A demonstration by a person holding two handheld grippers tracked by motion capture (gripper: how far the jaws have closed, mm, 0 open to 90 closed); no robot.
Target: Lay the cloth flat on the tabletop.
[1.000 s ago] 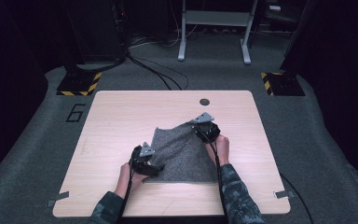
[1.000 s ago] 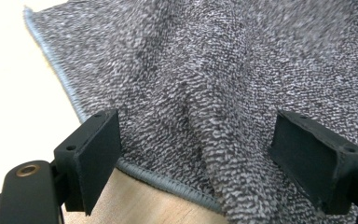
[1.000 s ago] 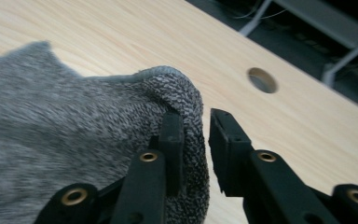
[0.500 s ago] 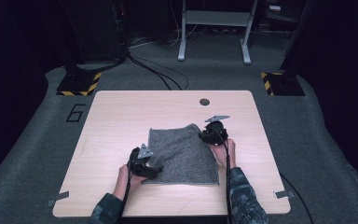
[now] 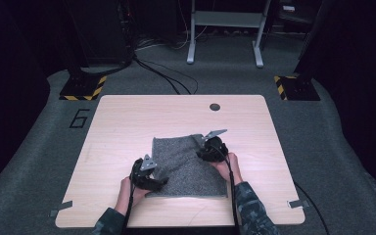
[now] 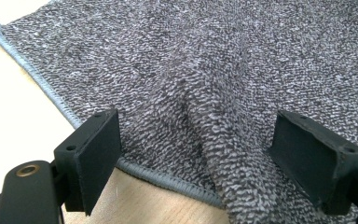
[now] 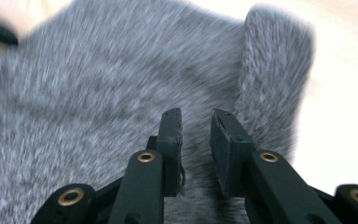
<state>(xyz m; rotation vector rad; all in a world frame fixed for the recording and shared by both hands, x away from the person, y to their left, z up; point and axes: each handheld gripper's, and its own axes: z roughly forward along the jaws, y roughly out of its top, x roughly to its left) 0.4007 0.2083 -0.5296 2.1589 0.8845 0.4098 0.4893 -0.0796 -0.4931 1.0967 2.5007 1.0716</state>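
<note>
At the near left corner of the grey towel (image 5: 186,164), the left claw (image 5: 149,181) has its jaws spread wide, a raised fold of cloth between them but not pinched. The towel lies on the near middle of the wooden table (image 5: 122,127). Farther off, the right claw (image 5: 206,151) hovers over the towel's far right corner, jaws narrowed with a small empty gap. Beyond, a dark round hole (image 5: 215,106) marks the table's far edge.

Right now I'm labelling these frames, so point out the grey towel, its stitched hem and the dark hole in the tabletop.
grey towel (image 5: 188,169): high view, middle of its flat surface.
stitched hem (image 6: 51,95): left gripper view, edge seam beside the wood.
dark hole (image 5: 215,106): high view, its centre.
</note>
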